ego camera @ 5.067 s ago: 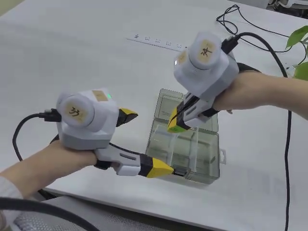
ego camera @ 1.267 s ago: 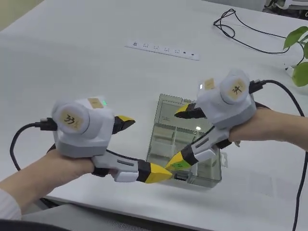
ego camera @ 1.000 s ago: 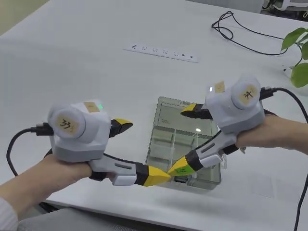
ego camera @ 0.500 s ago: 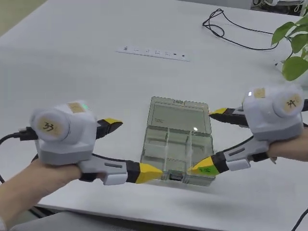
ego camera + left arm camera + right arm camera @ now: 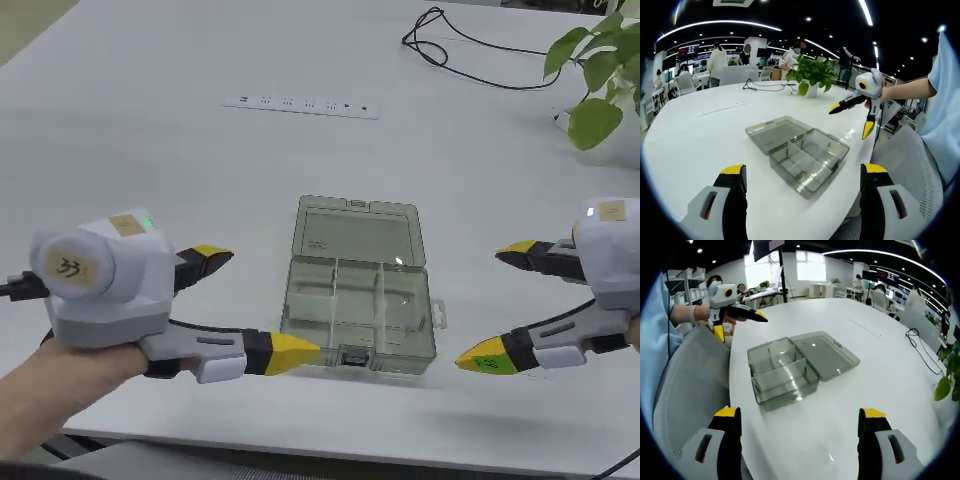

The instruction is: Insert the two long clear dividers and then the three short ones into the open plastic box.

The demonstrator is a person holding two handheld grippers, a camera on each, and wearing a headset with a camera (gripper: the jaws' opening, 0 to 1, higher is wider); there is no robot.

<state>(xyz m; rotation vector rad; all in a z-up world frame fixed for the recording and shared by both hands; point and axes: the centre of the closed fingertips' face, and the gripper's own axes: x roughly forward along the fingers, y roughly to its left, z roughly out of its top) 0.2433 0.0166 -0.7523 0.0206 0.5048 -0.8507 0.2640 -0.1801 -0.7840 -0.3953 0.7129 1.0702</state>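
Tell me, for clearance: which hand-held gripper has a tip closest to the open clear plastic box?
The left hand-held gripper: its lower yellow tip lies by the open clear plastic box; the right hand-held gripper stands farther off.

Right gripper (image 5: 483,306) withdrawn rightward, clear of box (image 5: 358,236).

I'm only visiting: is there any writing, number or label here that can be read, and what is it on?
"33": handwritten, as far as it reads, on the round label at the back of the left tongs.
On the green sticker at the lower tip of the right tongs: dark marks, too small to read.
On the tan stickers atop both tongs: nothing legible.
On the power strip and the plastic box: no text visible.
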